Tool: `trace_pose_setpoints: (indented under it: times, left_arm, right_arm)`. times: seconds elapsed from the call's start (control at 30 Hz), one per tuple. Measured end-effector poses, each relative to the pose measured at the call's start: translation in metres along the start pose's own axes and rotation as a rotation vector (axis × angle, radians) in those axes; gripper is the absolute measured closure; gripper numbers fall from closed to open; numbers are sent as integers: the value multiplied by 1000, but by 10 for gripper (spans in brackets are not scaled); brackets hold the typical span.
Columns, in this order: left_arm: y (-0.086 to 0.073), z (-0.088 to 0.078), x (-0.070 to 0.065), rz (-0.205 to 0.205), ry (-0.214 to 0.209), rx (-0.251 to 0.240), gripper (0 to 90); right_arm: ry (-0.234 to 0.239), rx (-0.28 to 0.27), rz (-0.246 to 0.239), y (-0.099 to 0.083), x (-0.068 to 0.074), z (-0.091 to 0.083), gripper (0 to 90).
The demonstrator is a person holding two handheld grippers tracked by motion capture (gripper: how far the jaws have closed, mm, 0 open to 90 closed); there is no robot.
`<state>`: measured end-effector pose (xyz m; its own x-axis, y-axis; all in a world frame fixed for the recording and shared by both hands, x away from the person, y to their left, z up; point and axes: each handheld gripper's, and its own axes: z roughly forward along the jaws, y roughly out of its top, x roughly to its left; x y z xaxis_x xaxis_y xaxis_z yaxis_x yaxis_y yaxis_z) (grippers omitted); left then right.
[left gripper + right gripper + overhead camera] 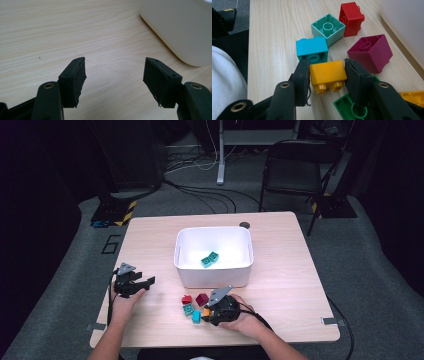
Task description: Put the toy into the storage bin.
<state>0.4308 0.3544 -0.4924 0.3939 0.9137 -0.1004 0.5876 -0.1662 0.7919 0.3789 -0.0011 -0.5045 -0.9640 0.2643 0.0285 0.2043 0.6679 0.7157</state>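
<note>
Right hand-held gripper (327, 75) pinches the yellow block (327, 73) near the desk's front edge; neighbouring blue block (312, 48) may snag during lifting.

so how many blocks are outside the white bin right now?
7 visible: orange block between the right gripper pads, cyan block, mint block, red block, magenta block, green block, yellow block at the frame edge. The gripper may hide more.
</note>
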Motion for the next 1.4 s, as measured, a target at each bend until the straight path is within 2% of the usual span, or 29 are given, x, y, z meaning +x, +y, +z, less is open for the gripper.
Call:
trace_pose_setpoints:
  times: [0.13,0.5,0.6,0.63,0.73,1.07,1.4]
  left_arm:
    - [0,0,0,-1,1,-1,341]
    - [0,0,1,-4,5,-5,342]
    - [0,-1,1,-4,6,-7,343]
    - [0,0,0,-8,8,-16,343]
    - [0,-1,1,-8,8,-12,343]
    - [0,-1,1,-9,9,-12,343]
    - [0,-1,0,-9,9,-11,344]
  right_arm:
    - [-3,-11,19,2,0,-4,584]
    - [-3,-48,31,10,-4,-18,585]
    - [-4,-59,45,13,-6,-23,586]
    - [-3,-64,73,14,-6,-25,585]
    - [0,-77,80,16,-8,-30,586]
    - [-4,-98,87,23,-13,-44,585]
    - [1,-128,77,39,-14,-71,586]
